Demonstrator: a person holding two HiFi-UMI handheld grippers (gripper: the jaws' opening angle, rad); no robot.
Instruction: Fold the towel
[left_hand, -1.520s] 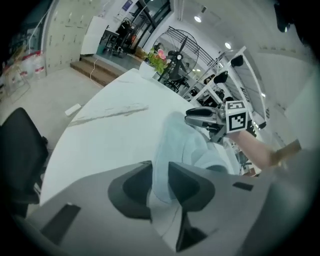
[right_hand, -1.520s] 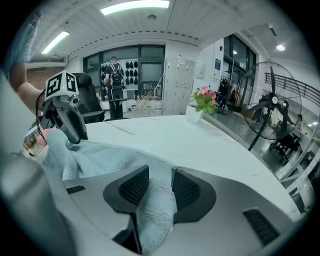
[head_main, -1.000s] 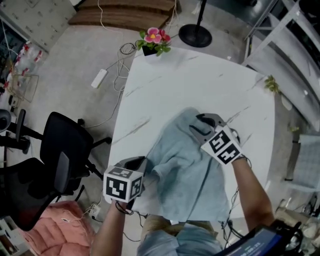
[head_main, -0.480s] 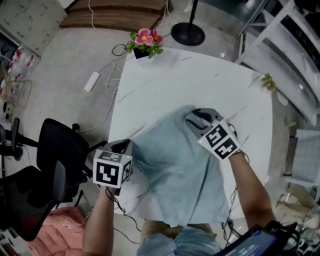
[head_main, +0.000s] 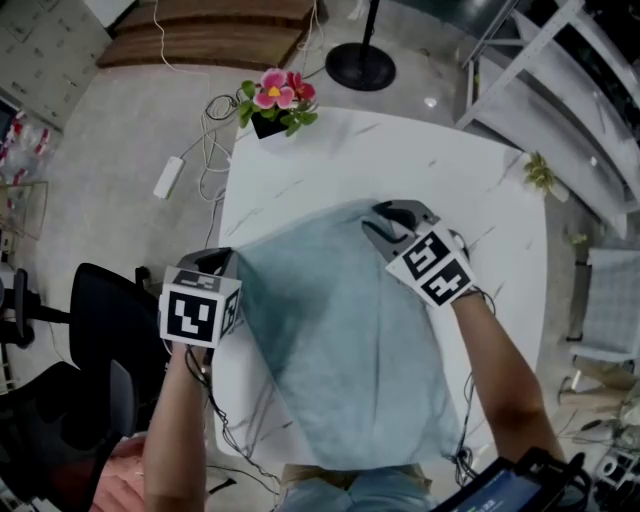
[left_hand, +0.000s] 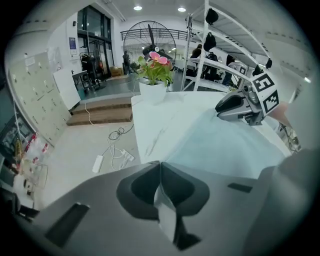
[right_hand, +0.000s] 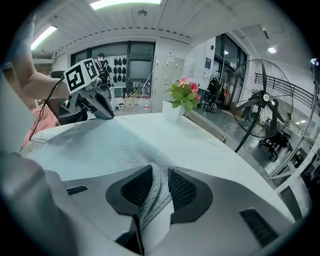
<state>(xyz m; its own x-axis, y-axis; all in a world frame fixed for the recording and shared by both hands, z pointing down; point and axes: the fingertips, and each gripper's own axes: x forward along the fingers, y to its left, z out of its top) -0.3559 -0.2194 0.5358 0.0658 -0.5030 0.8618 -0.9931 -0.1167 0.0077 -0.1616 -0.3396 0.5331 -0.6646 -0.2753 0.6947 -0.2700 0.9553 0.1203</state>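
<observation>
head view: the light blue terry towel (head_main: 340, 340) is spread flat over the white marble-look table (head_main: 450, 170), with its near end hanging off the edge closest to the person. the left gripper (head_main: 222, 256) is at the towel's left corner and the right gripper (head_main: 385, 222) at the far corner, the top edge pulled fairly straight between them. a small pot of pink flowers (head_main: 272, 100) sits at the table's far left corner.

left gripper view: the left gripper (left_hand: 160, 165) has its jaws pressed together on a thin bit of towel (left_hand: 225, 145) edge. the right gripper (left_hand: 222, 107) shows across the cloth.

right gripper view: the right gripper (right_hand: 160, 172) has just been closing its jaws, and they're clamped on a bunched fold of towel (right_hand: 90, 145). the left gripper (right_hand: 107, 114) is at the far corner.
</observation>
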